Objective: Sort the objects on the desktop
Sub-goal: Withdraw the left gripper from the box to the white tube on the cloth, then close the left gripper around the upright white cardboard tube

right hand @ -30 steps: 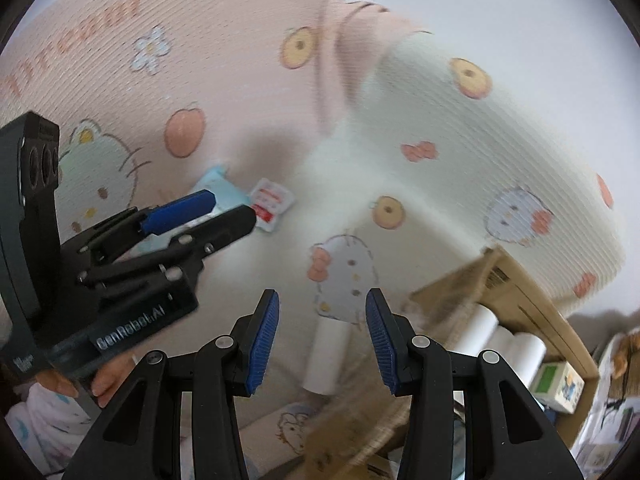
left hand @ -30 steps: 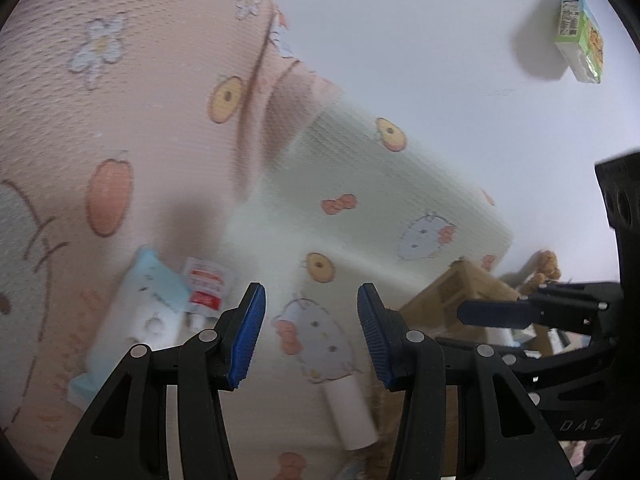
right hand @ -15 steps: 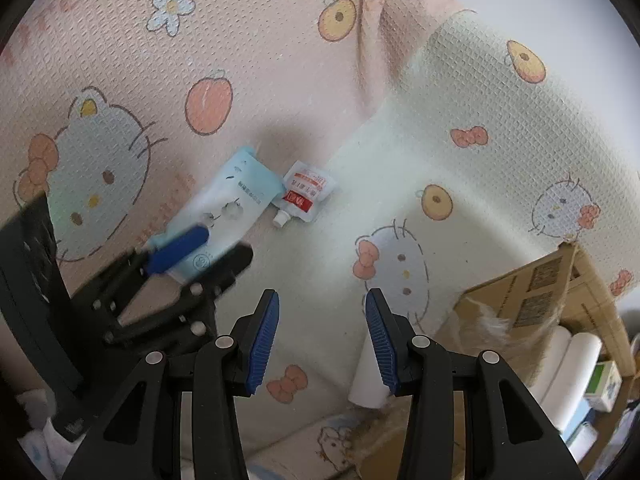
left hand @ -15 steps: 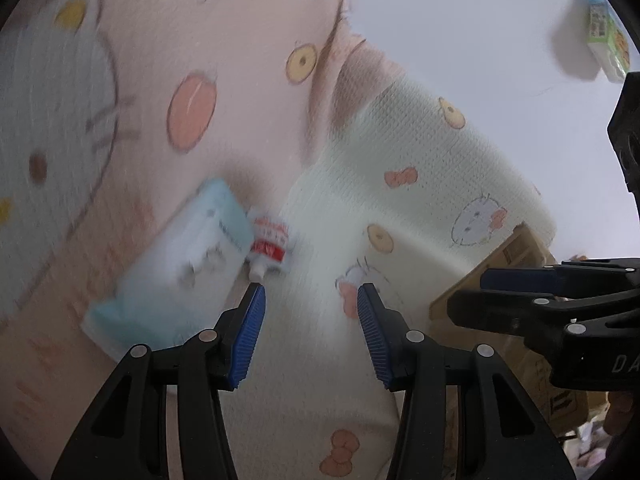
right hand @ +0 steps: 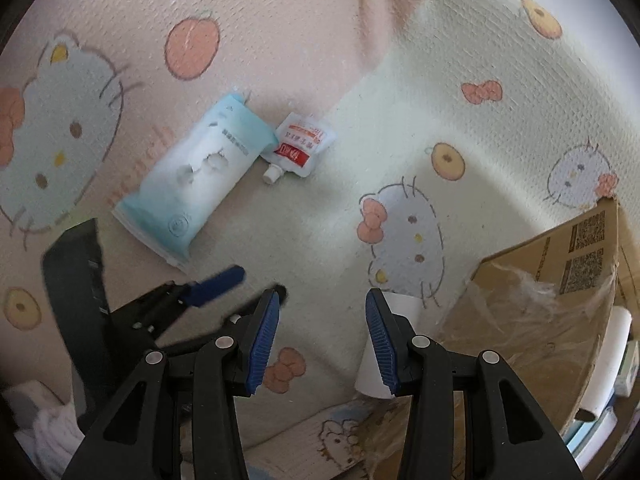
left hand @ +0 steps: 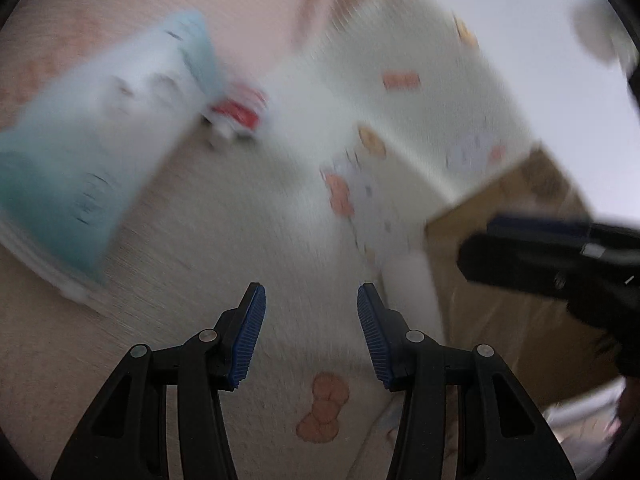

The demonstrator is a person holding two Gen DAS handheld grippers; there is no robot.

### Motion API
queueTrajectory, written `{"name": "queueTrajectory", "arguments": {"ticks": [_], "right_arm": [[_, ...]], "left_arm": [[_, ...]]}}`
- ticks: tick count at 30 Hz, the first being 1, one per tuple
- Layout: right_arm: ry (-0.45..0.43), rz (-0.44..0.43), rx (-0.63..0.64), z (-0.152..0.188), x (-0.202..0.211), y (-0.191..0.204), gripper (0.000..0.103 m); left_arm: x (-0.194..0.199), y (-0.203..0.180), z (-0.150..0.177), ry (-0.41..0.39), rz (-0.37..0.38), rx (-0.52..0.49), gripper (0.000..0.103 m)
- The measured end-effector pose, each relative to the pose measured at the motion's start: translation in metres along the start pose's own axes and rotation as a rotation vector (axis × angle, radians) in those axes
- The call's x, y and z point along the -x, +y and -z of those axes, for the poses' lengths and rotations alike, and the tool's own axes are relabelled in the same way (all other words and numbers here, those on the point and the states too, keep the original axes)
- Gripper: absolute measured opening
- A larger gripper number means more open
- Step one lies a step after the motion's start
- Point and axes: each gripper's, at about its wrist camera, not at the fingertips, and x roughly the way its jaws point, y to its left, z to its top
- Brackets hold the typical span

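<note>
A light-blue wipes pack (right hand: pixel 196 184) lies flat on a pink and cream cartoon-cat blanket (right hand: pixel 280 40), with a small white-and-red spout pouch (right hand: pixel 298 148) touching its right end. Motion blurs the left wrist view, where the pack (left hand: pixel 100 132) and pouch (left hand: pixel 236 114) lie up and left of my left gripper (left hand: pixel 310 292). That gripper is open and holds nothing. My right gripper (right hand: pixel 322 300) is also open over bare blanket. A white paper roll (right hand: pixel 388 344) lies partly behind its right finger. The left gripper (right hand: pixel 252 284) hangs just below the pack.
An open cardboard box (right hand: pixel 540 300) with torn plastic wrap stands at the right, with more white rolls (right hand: pixel 612 360) inside it. A white cloth (right hand: pixel 36 420) lies at the lower left. The right gripper (left hand: pixel 488 236) crosses the right side of the left wrist view.
Both grippers have sunk toward the blanket. The pack and pouch now look much larger and closer in both views. Neither gripper's jaws have changed.
</note>
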Motion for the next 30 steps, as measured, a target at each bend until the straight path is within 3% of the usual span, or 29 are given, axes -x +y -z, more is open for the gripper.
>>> {"name": "queueTrajectory", "arguments": {"ticks": [3,12,16,19,24,30], "right_arm": [[0.028,0.033,0.035,0.007,-0.012,0.005,0.041],[0.104,0.126,0.068,0.028,-0.039,0.009,0.041],[0.072,0.17,0.062,0.034,-0.045,0.01,0.042],[0.052,0.2,0.043,0.035,-0.045,0.007,0.042],[0.032,0.227,0.052,0.034,-0.039,0.008,0.042],[0.028,0.273,0.054,0.029,-0.035,0.009,0.042]], "left_arm": [[-0.013,-0.008,0.011,0.048,0.023,-0.031,0.052],[-0.017,-0.005,0.022,0.013,0.051,-0.004,0.052],[-0.014,-0.002,0.021,0.005,0.079,-0.006,0.052],[-0.02,0.003,0.019,0.058,0.182,0.004,0.052],[-0.023,0.014,0.016,0.113,0.264,-0.013,0.052],[-0.013,0.023,0.009,0.137,0.272,-0.059,0.053]]}}
